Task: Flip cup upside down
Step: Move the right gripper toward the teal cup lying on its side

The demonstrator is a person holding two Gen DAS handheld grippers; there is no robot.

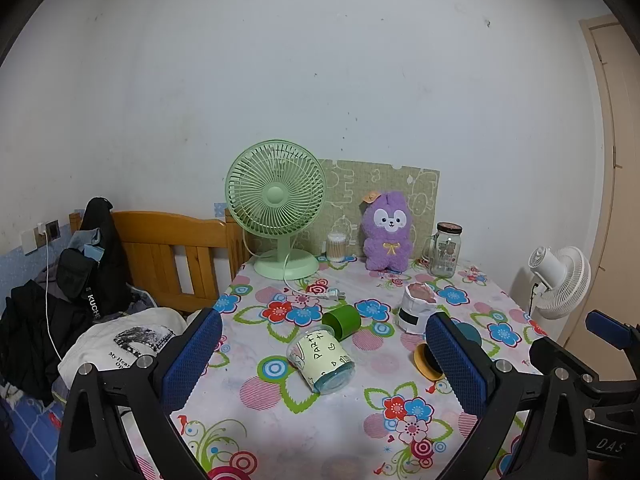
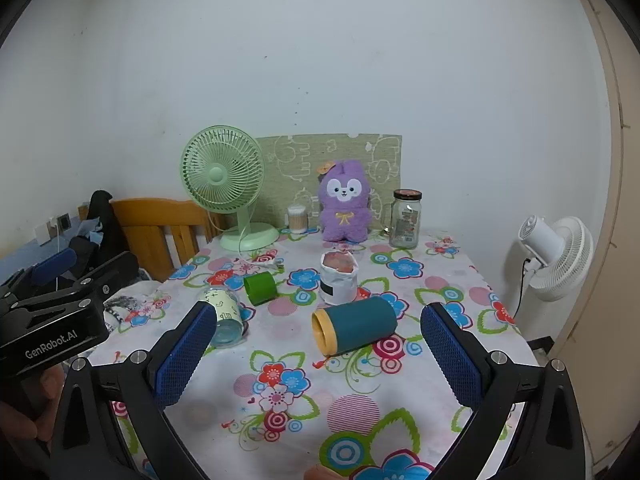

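Nothing of the flip is looking done yet: three cups are lying on their sides on the table [image 2: 460, 280], and none is standing mouth-down. The task is not saying which cup is meant. The clear cup [image 1: 321, 360] with a pale printed sleeve is lying straight ahead of the left gripper [image 1: 326, 364], while the teal cup [image 2: 354, 330] with a yellow rim is lying in front of the right gripper [image 2: 318, 360]; a small green cup [image 2: 261, 288] is resting farther back. Both pairs of tongs are gaping wide and holding nothing, hovering short of the cups. Grasping, turning and setting down are all remaining. The table is wearing a flowered cloth, with a green fan [image 2: 224, 184], a purple plush toy [image 2: 344, 204] and a glass jar [image 2: 406, 218] standing along a white wall, and a wooden bed frame [image 1: 168, 248] sitting at the left.
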